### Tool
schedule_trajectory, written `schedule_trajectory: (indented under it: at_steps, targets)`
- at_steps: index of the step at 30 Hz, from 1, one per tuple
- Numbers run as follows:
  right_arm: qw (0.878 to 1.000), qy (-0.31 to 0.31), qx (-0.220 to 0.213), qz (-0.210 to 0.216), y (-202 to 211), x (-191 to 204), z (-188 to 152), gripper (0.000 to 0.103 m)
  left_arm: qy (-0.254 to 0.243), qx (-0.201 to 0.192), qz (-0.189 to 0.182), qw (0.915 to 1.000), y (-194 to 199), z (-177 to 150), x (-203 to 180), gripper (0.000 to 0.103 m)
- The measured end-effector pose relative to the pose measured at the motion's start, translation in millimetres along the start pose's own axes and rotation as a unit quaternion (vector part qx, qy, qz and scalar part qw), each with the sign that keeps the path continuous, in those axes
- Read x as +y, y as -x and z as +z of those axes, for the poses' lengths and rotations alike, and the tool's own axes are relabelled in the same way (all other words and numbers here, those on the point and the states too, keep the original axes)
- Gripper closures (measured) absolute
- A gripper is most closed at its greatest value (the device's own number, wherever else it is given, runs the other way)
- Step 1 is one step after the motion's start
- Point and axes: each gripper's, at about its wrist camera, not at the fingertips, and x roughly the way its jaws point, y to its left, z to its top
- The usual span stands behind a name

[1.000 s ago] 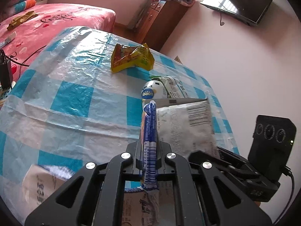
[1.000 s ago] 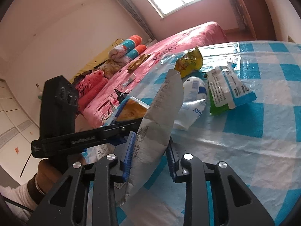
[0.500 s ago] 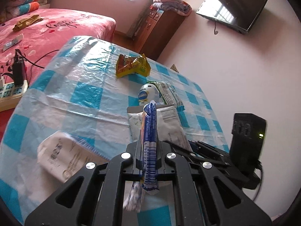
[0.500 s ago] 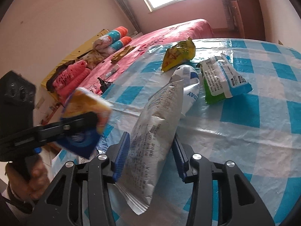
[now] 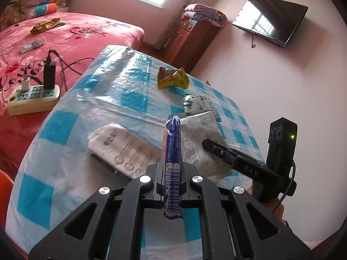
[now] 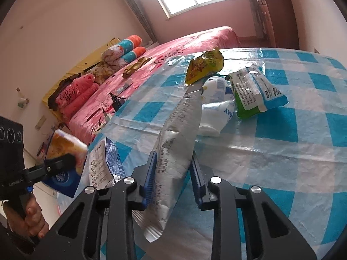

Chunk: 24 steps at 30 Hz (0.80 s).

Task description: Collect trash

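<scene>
My left gripper (image 5: 172, 170) is shut on a blue and orange snack wrapper (image 5: 172, 143), seen edge-on above the table's near edge. The right wrist view has that wrapper (image 6: 65, 151) at the far left, off the table. My right gripper (image 6: 173, 171) has a long silver bag (image 6: 180, 134) between its blue pads; the jaws are closing and both pads touch it. Further back on the checked table (image 6: 292, 147) lie a yellow snack bag (image 6: 205, 65), a white pouch (image 6: 214, 106) and a green and white packet (image 6: 253, 91). A flat white package (image 5: 121, 149) lies near the front edge.
A pink bed (image 5: 76, 34) stands left of the table, with a power strip (image 5: 32, 95) and cables on it. A wooden cabinet (image 5: 190, 39) and a wall TV (image 5: 271, 19) are behind. An orange seat edge (image 5: 4, 179) shows at the lower left.
My left gripper has pulled back from the table with the wrapper, so more of the table and bed shows. The right jaws widened around the silver bag, then narrowed onto it again.
</scene>
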Motion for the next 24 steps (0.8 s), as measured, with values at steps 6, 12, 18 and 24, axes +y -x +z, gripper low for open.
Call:
schedule_trajectory:
  at_steps: [6,12,18,24]
  targets:
    - [0.999,0.001,-0.020,-0.025,12,5,-1,0.076,0.016,-0.005,-0.002,0.9999,11,-11,16,0.094]
    - [0.997,0.012,-0.040,-0.058,30,11,-1,0.085,0.028,-0.011,-0.008,0.9995,21,-18,26,0.094]
    - [0.995,0.016,-0.056,-0.080,45,16,-1,0.086,0.040,-0.017,-0.012,0.9990,32,-26,37,0.094]
    - [0.994,0.018,-0.064,-0.090,59,24,-1,0.086,0.047,-0.023,-0.013,0.9985,43,-33,48,0.094]
